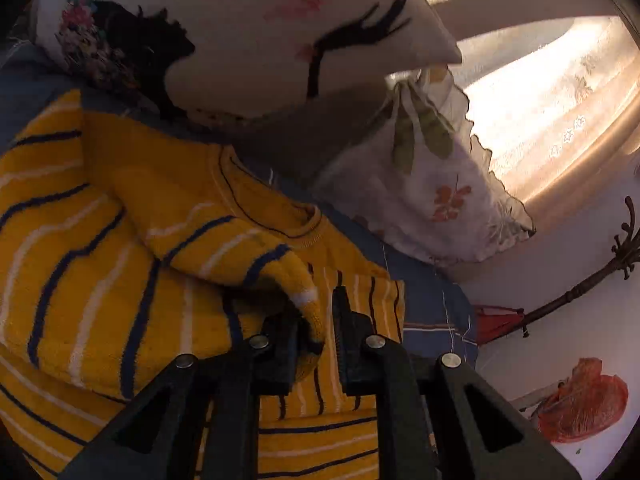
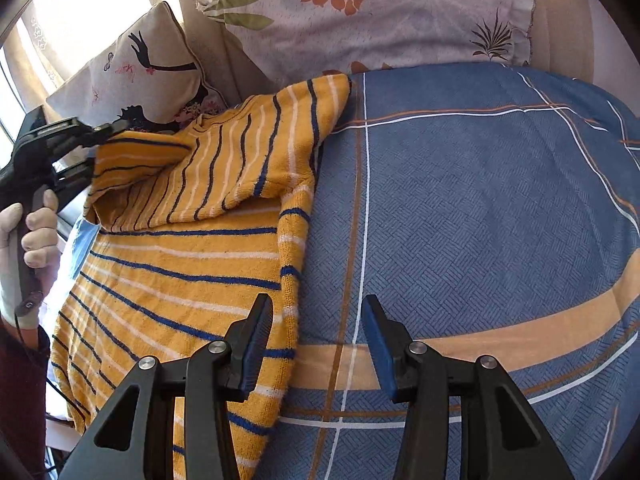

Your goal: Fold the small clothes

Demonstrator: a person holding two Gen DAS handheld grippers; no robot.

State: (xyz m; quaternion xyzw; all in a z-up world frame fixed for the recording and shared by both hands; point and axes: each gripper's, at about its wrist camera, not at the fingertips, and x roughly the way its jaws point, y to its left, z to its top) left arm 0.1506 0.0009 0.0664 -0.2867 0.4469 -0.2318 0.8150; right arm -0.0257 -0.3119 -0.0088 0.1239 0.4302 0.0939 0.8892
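A bed covered by a blue woven-pattern sheet with orange and white check lines (image 2: 480,208) fills most of the right wrist view. On its left part lies a fuzzy mustard-yellow knitted sweater with navy and white stripes (image 2: 180,264), its body spread flat and one sleeve (image 2: 294,260) running along its right edge. At the head of the bed leans a pale frilled pillow printed with orange and green leaves (image 2: 380,20), and beside it a cream cushion bearing a black silhouette of a woman with flowers (image 2: 144,76); behind both hangs a sunlit lace curtain (image 1: 560,92), washed out by glare. The left tongs (image 1: 320,320) are clenched on the cuff of the other sleeve (image 1: 224,240), folded across the chest; the cuff hides one pad. The right tongs (image 2: 318,336) stand released, jaws wide apart, over the sweater's edge and the sheet. A gloved left hand (image 2: 30,240) grips the tool handle, partly cut off by the frame.
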